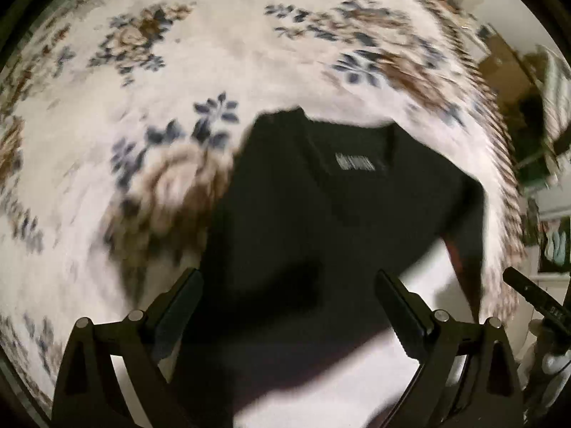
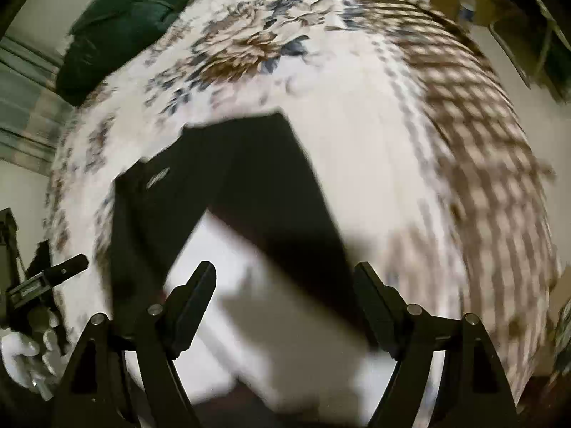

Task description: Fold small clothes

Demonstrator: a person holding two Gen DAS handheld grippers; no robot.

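Observation:
A black garment (image 1: 321, 214) with a small white label near its collar lies spread on a white bedspread with blue and brown flowers (image 1: 142, 89). My left gripper (image 1: 289, 278) is open above the garment's lower part. In the right wrist view the same garment (image 2: 257, 185) lies as two dark panels with white cloth showing between them. My right gripper (image 2: 285, 274) is open and empty above its near edge. Both views are motion-blurred.
A dark green pillow (image 2: 125, 25) lies at the bed's far left corner. The bedspread has a brown checked border (image 2: 481, 142) on the right. The other gripper and a white-gloved hand (image 2: 25, 353) show at the left edge. Furniture stands beyond the bed (image 1: 528, 107).

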